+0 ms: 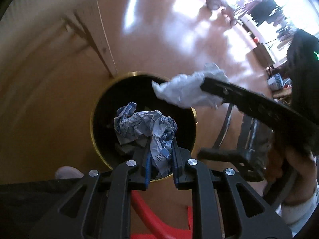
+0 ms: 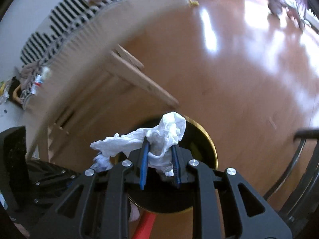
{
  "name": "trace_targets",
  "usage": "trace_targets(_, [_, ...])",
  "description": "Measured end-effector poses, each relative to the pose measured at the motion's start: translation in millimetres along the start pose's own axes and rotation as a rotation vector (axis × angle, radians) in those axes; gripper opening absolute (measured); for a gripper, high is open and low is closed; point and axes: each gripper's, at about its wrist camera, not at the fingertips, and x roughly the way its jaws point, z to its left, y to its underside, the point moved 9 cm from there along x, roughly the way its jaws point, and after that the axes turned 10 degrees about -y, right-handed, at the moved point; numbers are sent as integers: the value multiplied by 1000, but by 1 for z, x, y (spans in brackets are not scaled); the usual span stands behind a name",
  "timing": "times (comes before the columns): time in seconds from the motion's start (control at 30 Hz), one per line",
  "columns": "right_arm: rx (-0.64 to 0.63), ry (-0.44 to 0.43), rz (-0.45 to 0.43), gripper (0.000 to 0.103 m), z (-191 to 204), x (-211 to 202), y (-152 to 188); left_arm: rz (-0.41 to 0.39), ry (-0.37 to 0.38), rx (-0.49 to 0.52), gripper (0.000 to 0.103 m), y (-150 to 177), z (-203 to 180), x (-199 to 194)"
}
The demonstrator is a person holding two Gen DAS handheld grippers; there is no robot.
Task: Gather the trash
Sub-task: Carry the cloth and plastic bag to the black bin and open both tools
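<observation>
Two grippers hang over one round bin point(image 1: 103, 119) with a brass-coloured rim, which stands on the brown wooden floor point(image 1: 159, 45). On the left, the left gripper point(image 1: 160, 159) has its jaws pinching one crumpled printed paper point(image 1: 143, 129), blue and white, held just above the dark mouth of the bin. Further right in the same view, the right gripper point(image 1: 207, 87) reaches in from the side, its jaws clamped on one crumpled white tissue point(image 1: 185, 91) above the far edge of the rim. In the right wrist view the tissue point(image 2: 159, 139) sits between two blue pads, over the bin point(image 2: 209, 145), and a scrap of the printed paper point(image 2: 101, 163) peeps out at lower left. One wooden bench leg frame point(image 2: 139, 79) stands behind the bin, and one metal chair frame point(image 2: 295, 167) at far right
</observation>
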Motion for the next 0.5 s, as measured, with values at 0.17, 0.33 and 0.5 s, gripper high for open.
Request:
trace_targets(0.17, [5,33,31,21,-22,3,10,35,17,-28,16,4,6,23])
trace_targets(0.33, [14,36,44,21,-10,12,4,32,4,17,16,7,-1,25])
trace_targets(0.5, [29,16,55,21,-5,21,3,31,7,5,16,6,-3,21])
